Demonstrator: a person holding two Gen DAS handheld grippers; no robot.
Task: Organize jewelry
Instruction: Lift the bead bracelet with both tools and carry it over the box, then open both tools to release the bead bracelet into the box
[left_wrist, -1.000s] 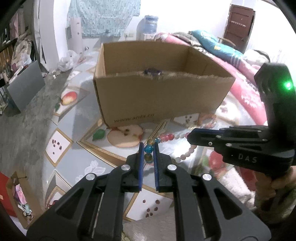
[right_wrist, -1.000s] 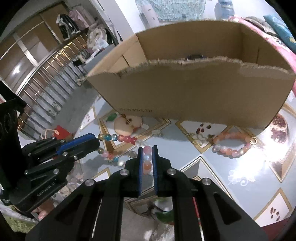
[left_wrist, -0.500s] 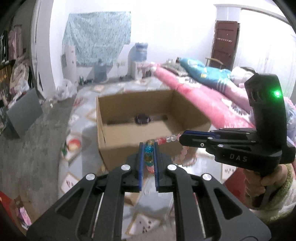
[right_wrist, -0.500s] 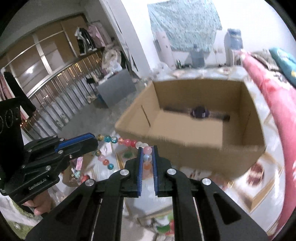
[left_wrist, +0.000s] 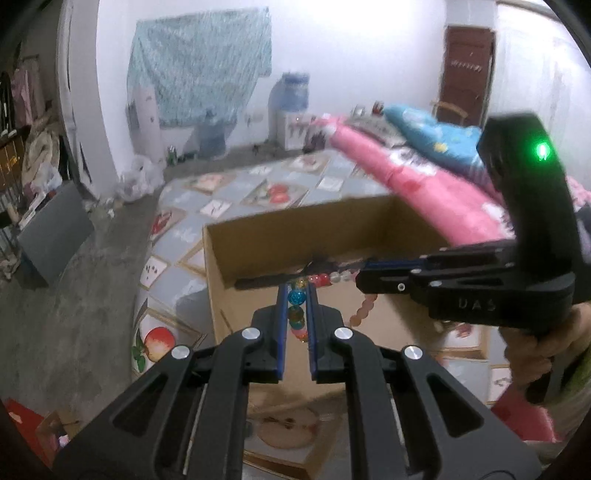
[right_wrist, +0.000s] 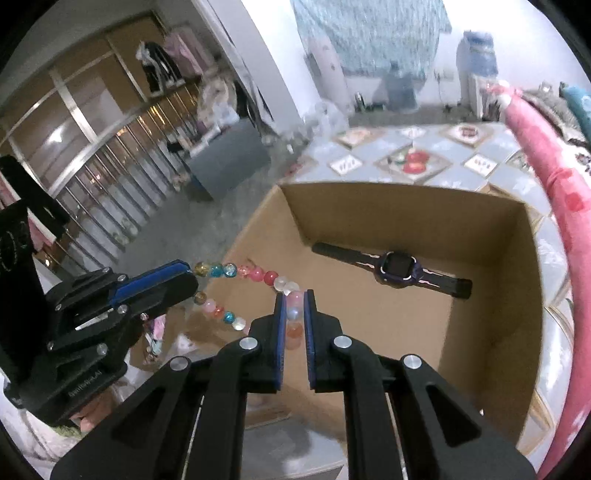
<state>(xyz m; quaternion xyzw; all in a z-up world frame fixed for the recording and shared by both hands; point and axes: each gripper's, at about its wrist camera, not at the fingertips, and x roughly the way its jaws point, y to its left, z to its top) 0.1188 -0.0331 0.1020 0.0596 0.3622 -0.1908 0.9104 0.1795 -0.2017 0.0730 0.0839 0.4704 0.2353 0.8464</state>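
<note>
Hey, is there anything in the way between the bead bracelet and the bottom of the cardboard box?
Nothing visible blocks it. The bead bracelet hangs between the left gripper and right gripper over the open cardboard box. The watch lies farther back on the floor of the box.

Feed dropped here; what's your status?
Both tongs, left and right, shut on bead bracelet. Bracelet over cardboard box. Watch inside. Nothing blocking.
</note>
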